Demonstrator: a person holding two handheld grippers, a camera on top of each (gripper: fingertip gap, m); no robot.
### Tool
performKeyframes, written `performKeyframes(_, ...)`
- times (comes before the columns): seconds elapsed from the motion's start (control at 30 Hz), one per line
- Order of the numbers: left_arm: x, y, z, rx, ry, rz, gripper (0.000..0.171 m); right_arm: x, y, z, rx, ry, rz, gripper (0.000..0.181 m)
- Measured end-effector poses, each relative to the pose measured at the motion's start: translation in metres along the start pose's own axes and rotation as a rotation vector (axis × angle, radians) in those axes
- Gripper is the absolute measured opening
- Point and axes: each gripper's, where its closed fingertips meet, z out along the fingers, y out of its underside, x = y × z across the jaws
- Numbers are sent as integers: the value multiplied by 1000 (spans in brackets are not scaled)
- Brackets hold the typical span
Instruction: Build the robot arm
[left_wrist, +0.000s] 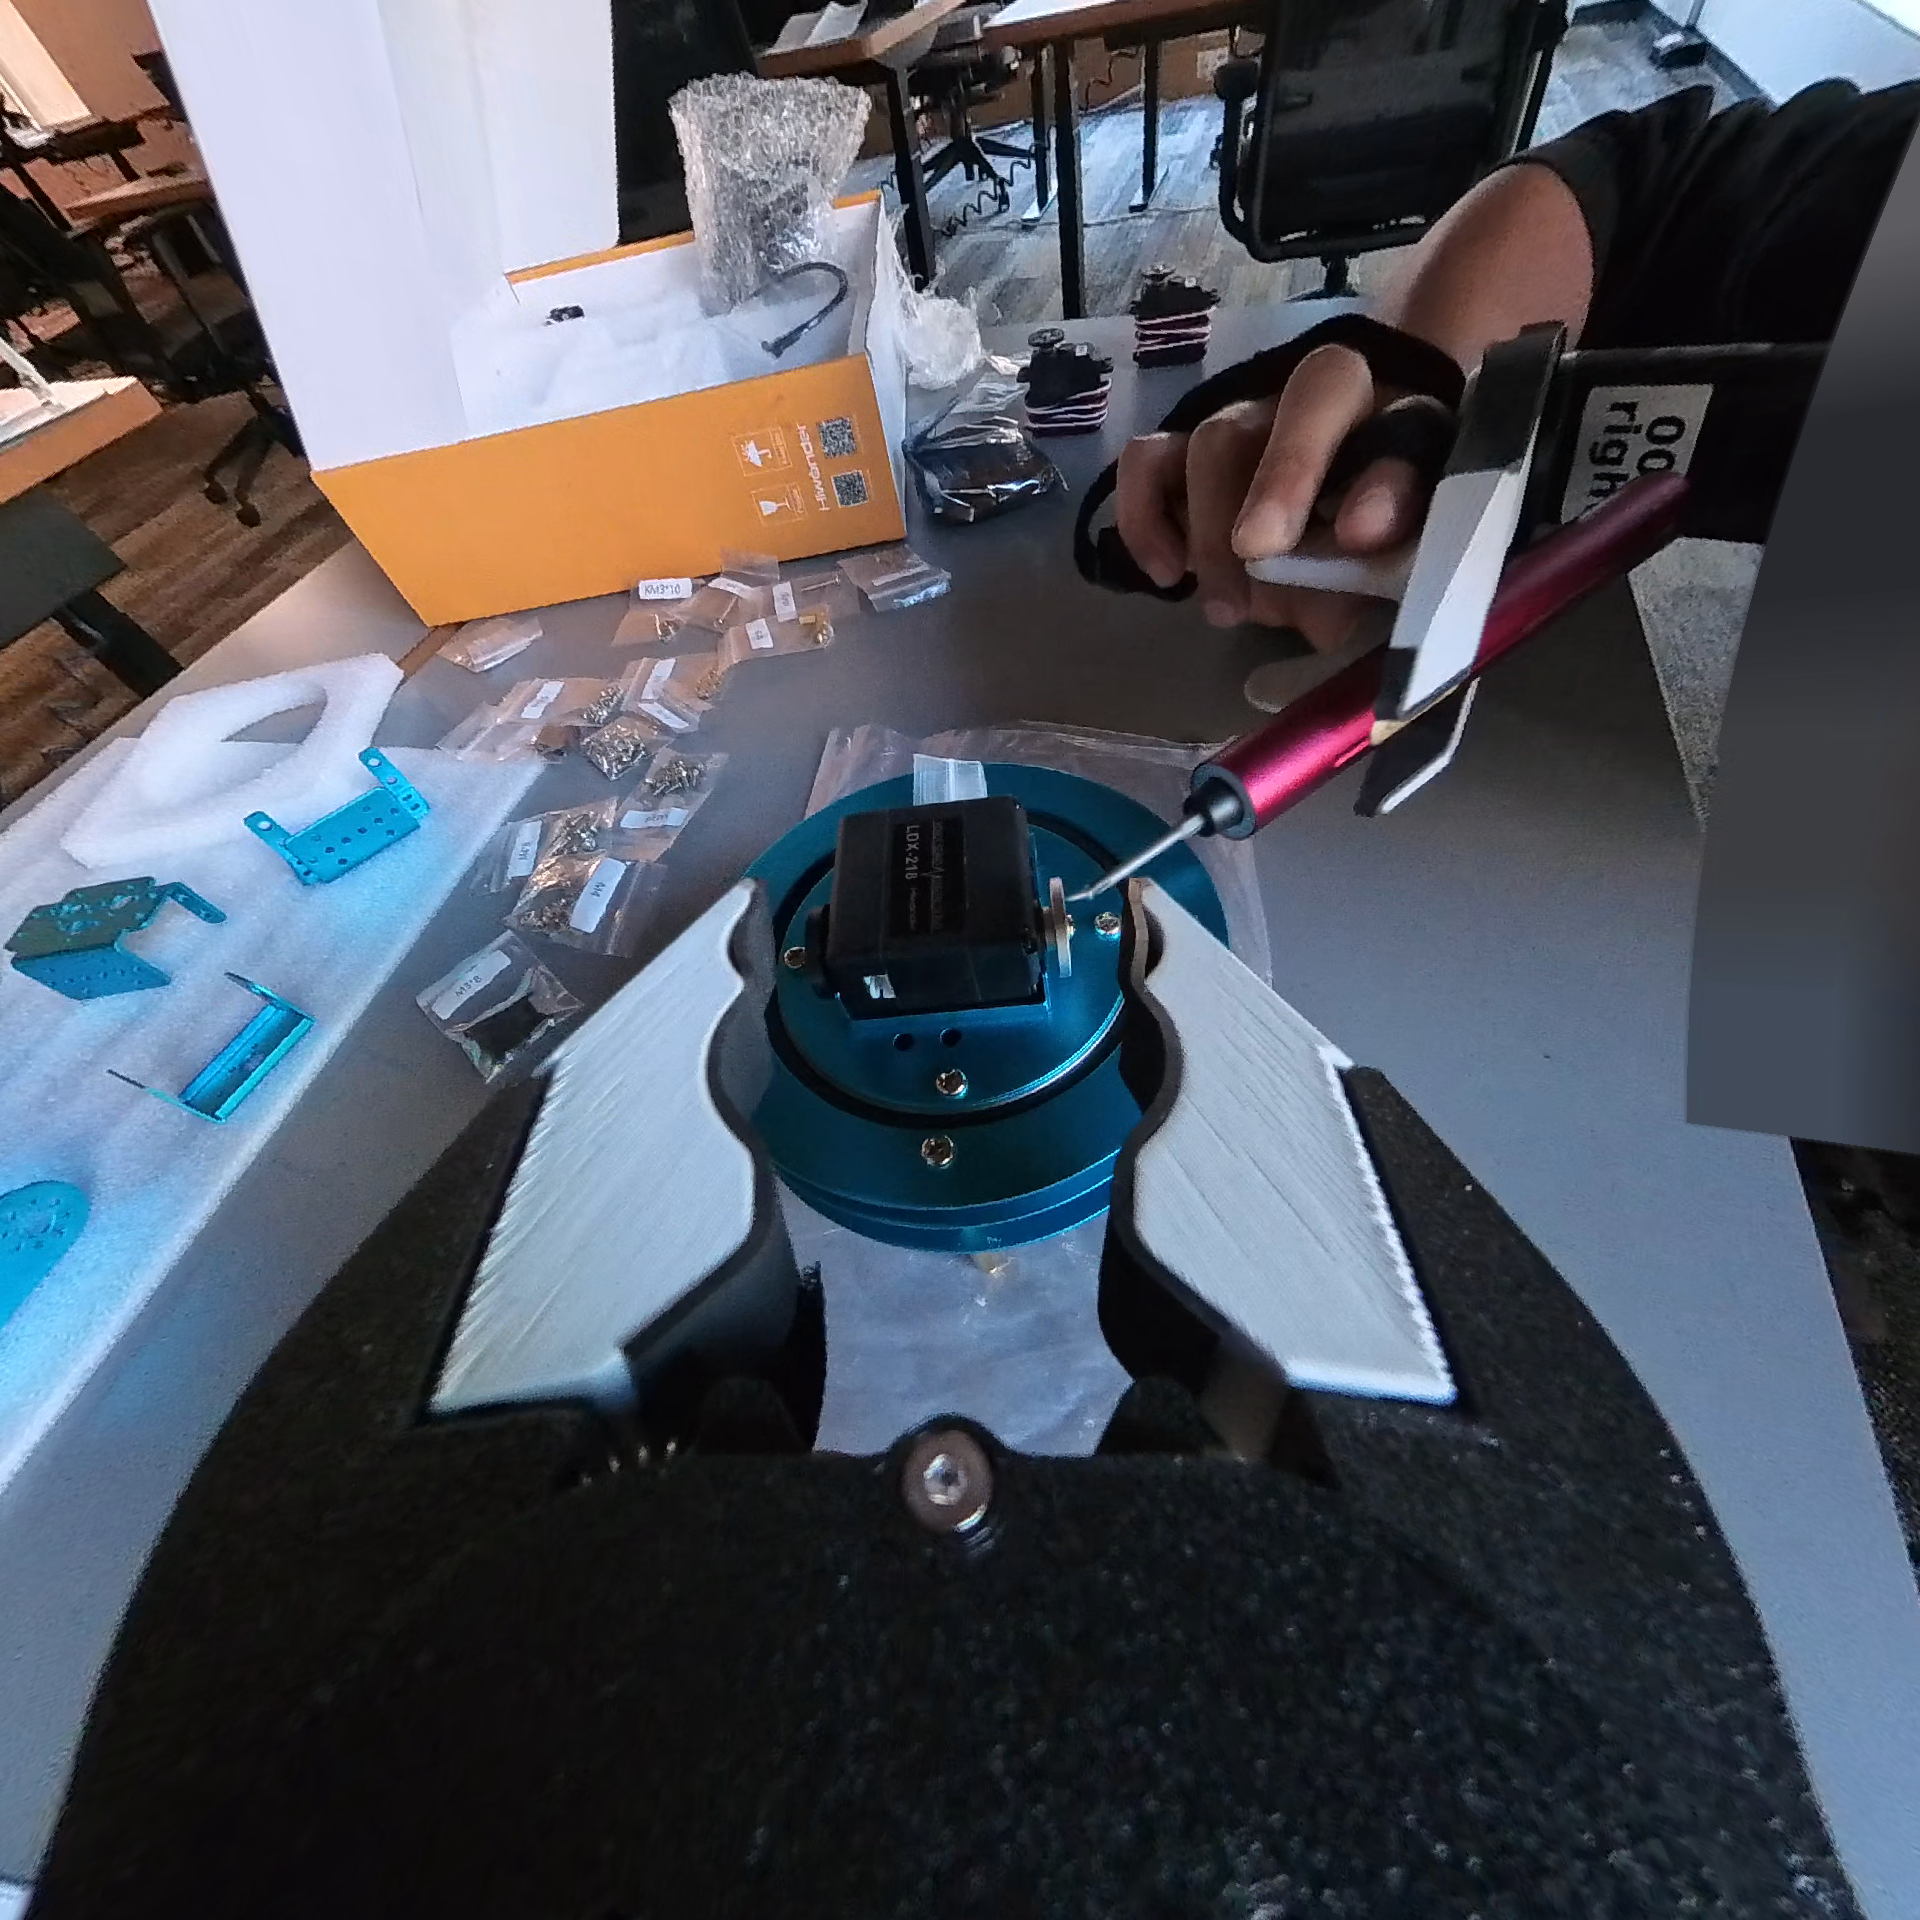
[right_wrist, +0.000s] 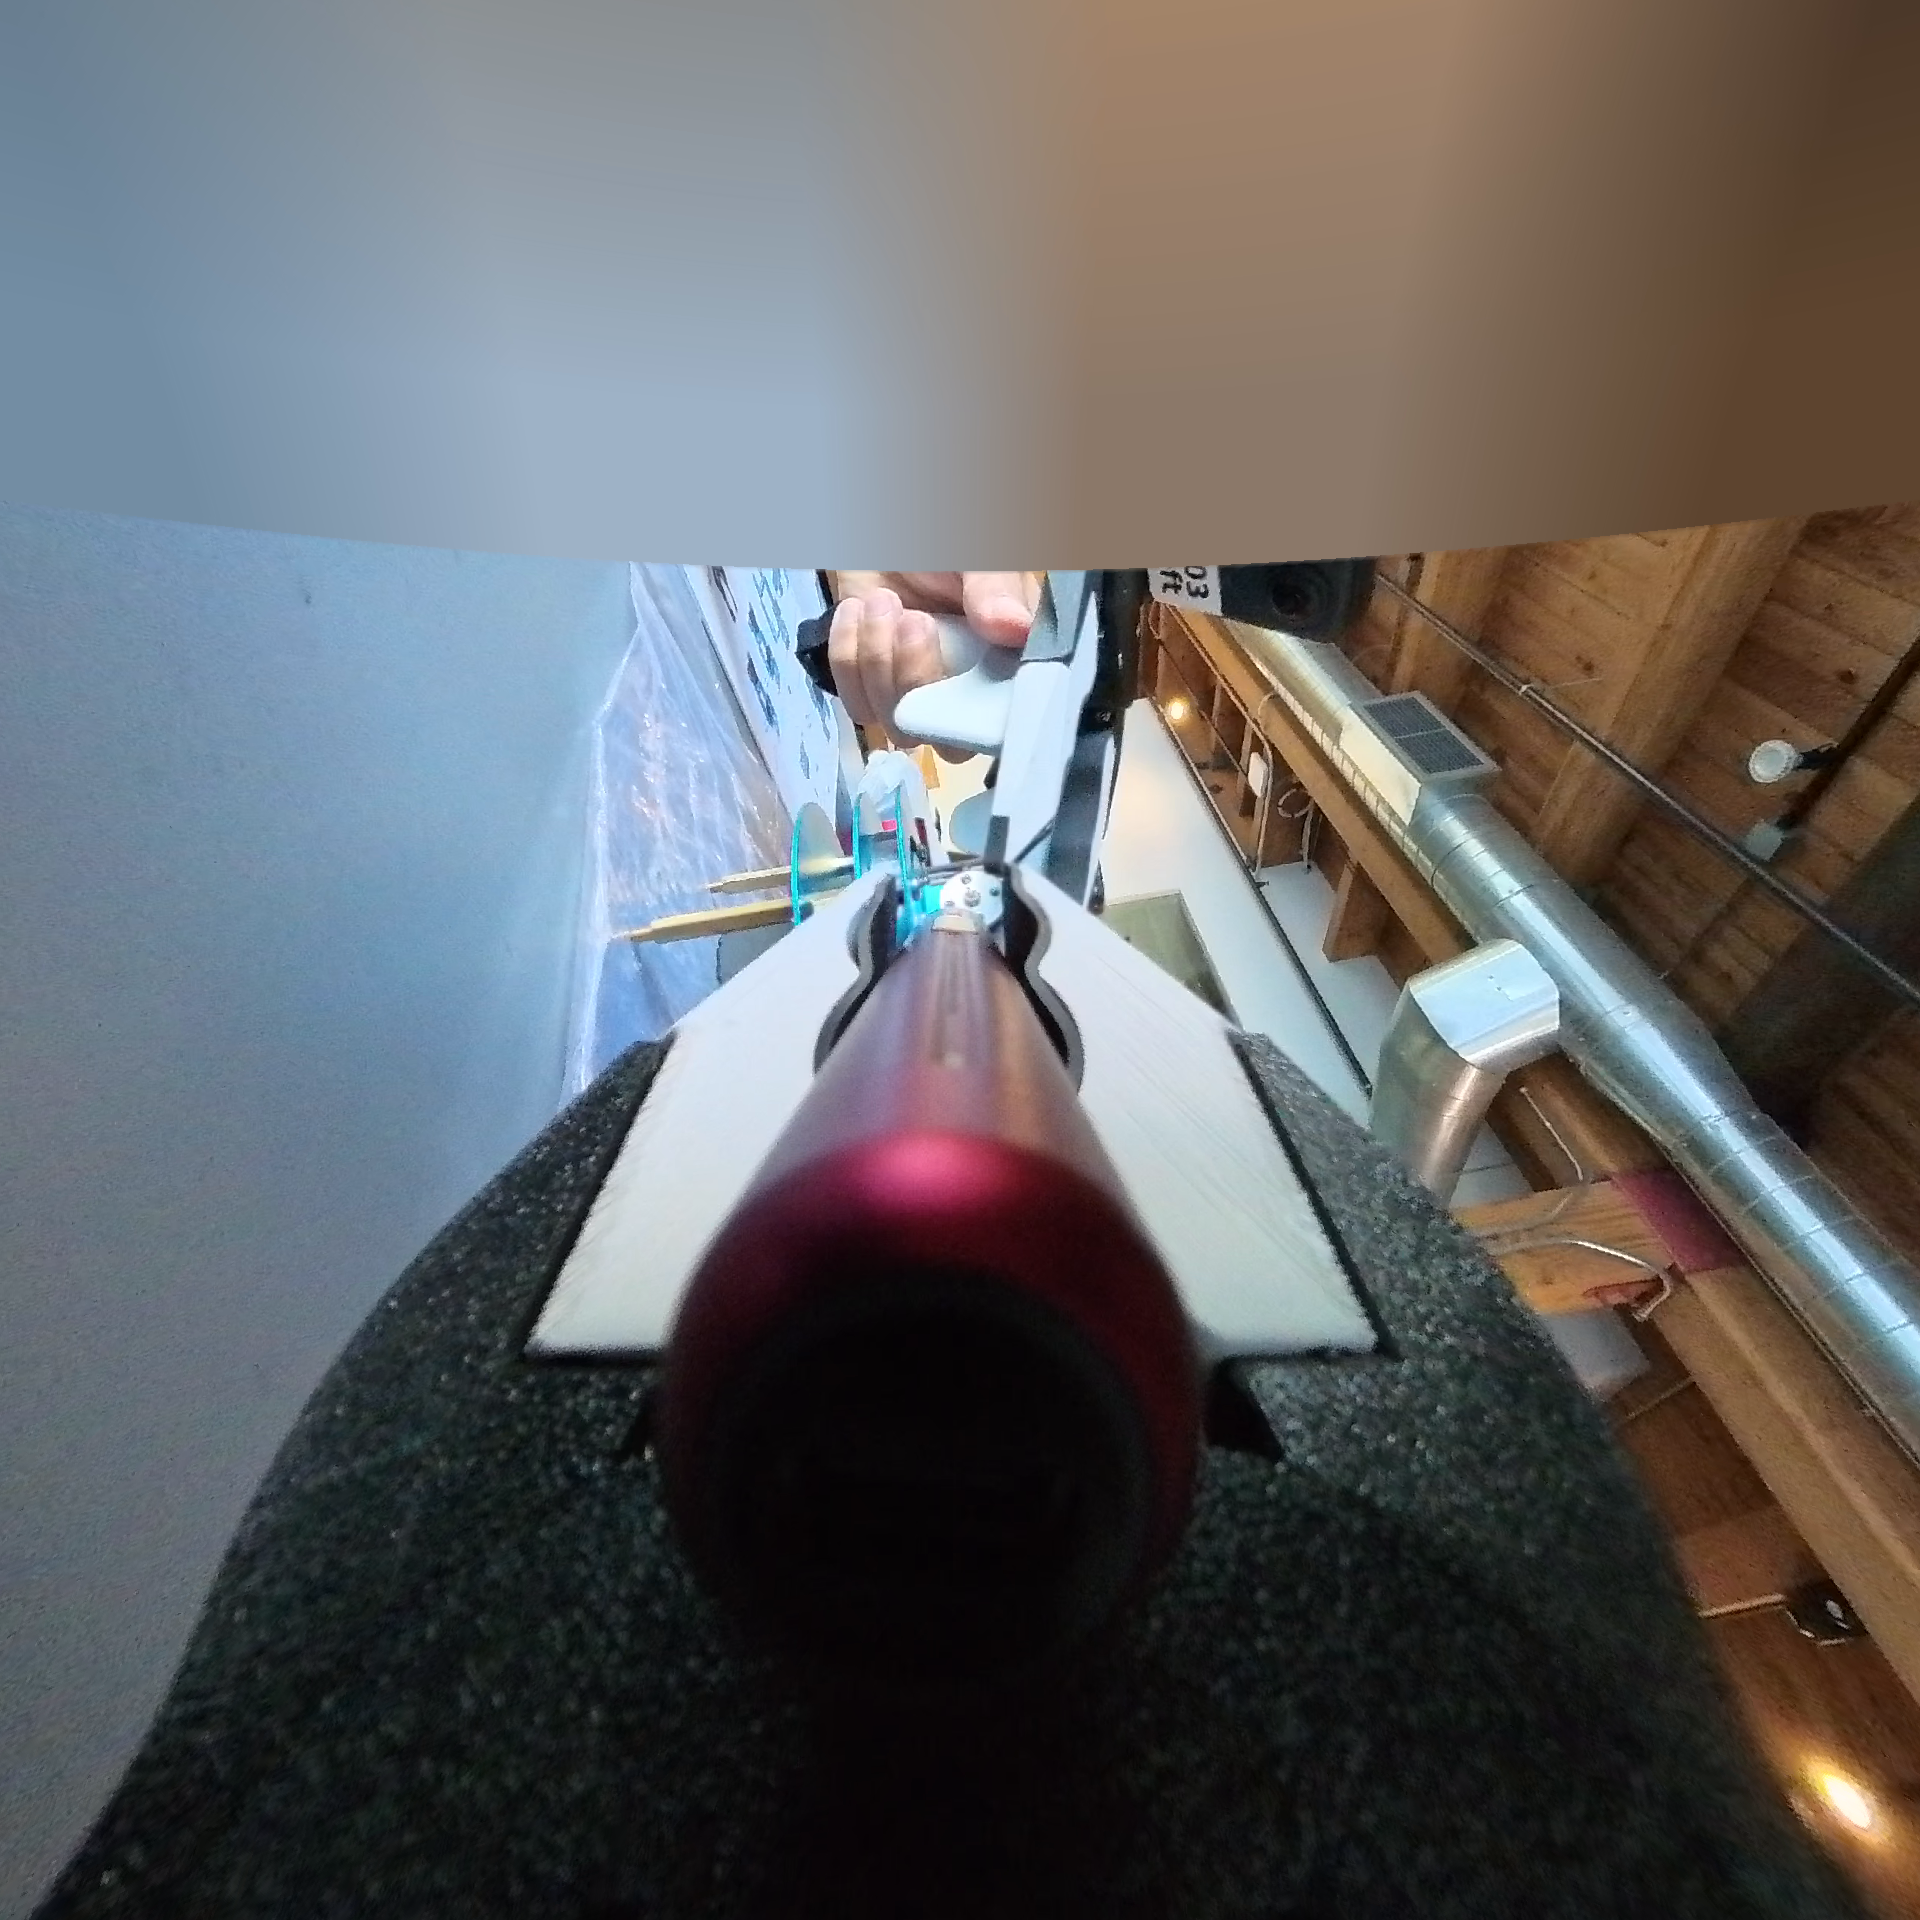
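Observation:
A blue round metal base (left_wrist: 935, 1164) with a black servo (left_wrist: 935, 904) on top stands on a clear plastic bag on the grey table. My left gripper (left_wrist: 945, 906) has its white fingers (left_wrist: 644, 1122) closed against both sides of the base. My right gripper (left_wrist: 1423, 717), held by a hand (left_wrist: 1268, 468), is shut on a red electric screwdriver (left_wrist: 1382, 696). The screwdriver's thin bit touches the round horn (left_wrist: 1062, 920) on the servo's right side. In the right wrist view the screwdriver (right_wrist: 935, 1195) fills the middle between my right gripper's fingers (right_wrist: 951, 914), with the blue base (right_wrist: 906, 904) just beyond.
An open orange and white box (left_wrist: 623, 499) with bubble wrap (left_wrist: 769, 177) stands at the back. Several small bags of screws (left_wrist: 623, 748) lie left of the base. Blue brackets (left_wrist: 332, 821) lie on white foam at the left. Two more servos (left_wrist: 1070, 384) stand behind.

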Motion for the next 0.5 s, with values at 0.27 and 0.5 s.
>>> performKeyframes(0.27, -7, -1, -3, 2, -22, -14, 55, 1, 1, 1, -12, 5, 9, 21)
performKeyframes(0.5, 1, 3, 1, -15, 22, -28, 57, -1, 4, -4, -29, 7, -28, 20)
